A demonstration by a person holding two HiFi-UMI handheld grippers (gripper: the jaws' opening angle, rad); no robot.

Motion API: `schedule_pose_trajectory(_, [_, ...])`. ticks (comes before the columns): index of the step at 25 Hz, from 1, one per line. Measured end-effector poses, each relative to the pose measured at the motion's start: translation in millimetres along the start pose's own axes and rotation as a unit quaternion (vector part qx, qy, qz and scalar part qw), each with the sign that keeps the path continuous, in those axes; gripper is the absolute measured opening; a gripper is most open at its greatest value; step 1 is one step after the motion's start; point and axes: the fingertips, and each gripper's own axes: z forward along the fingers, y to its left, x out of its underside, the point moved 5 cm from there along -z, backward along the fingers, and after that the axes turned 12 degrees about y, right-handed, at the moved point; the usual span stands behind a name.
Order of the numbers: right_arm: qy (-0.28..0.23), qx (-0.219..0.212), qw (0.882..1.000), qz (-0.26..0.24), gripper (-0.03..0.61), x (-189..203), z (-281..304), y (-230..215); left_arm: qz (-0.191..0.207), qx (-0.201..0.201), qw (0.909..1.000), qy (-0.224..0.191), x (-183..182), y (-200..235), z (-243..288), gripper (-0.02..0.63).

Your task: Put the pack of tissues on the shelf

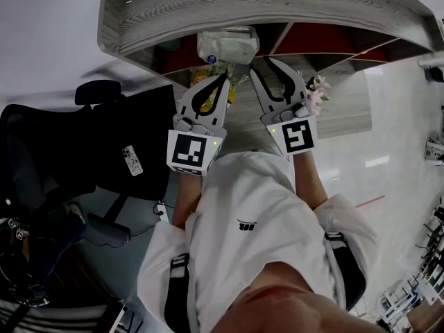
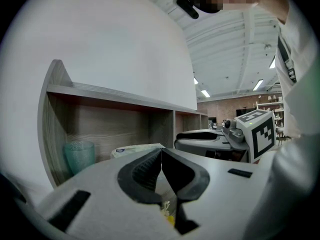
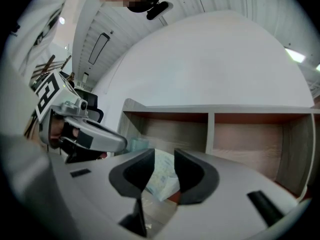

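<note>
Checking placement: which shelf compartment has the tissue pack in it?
The left-end compartment, where the tissue pack lies beside a teal cup; the neighbouring compartment right of the divider shows no pack.

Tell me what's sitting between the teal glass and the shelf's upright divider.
The pack of tissues lies there, in the same compartment as the teal glass, short of the divider. The left gripper view shows it best.

White wall (image 1: 41, 33); black office chair (image 1: 35, 155); glossy pale floor (image 1: 399, 116).
</note>
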Motion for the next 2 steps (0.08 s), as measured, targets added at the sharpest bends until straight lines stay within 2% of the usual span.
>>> schedule_pose_trajectory(2, [0.0, 0.0, 1.0, -0.001, 0.109, -0.7, -3.1, 1.4, 0.0, -0.001, 1.0, -0.001, -0.4, -1.5, -2.4, 0.029])
